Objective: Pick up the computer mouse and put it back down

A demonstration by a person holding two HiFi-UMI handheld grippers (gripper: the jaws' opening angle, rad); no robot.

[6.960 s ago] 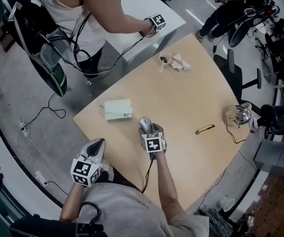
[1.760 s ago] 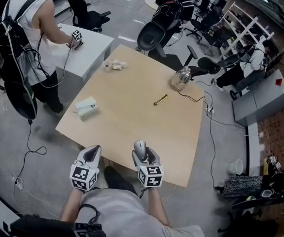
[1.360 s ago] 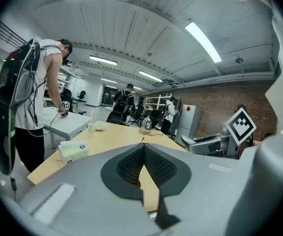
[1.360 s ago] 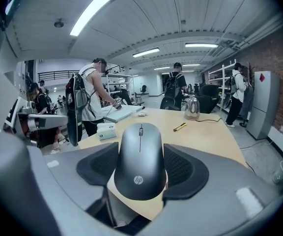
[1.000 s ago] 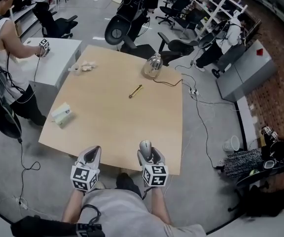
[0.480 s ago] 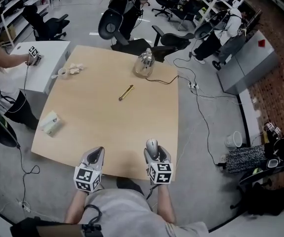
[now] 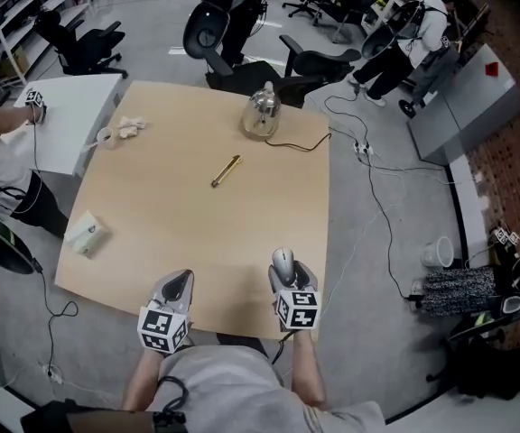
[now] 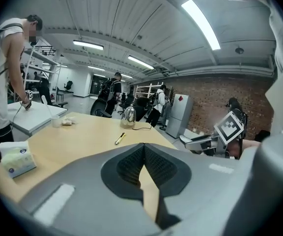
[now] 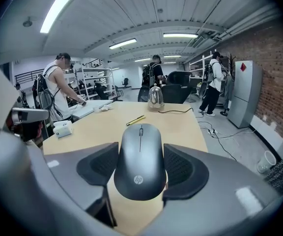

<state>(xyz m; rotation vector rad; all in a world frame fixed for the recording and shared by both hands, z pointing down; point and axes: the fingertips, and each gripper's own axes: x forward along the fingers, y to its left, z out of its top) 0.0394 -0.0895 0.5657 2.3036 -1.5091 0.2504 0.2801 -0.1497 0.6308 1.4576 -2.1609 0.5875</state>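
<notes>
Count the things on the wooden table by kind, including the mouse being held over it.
mouse: 1
pen: 1
kettle: 1
tissue pack: 1
cup: 1
crumpled paper: 1
Total: 6

Wooden table point(image 7: 197, 242), centre frame: kettle point(image 7: 261, 115) at top (cord trailing right), yellow pen point(image 7: 226, 170) below it, tissue box point(image 7: 87, 234) left, cup point(image 7: 105, 136) upper left.
</notes>
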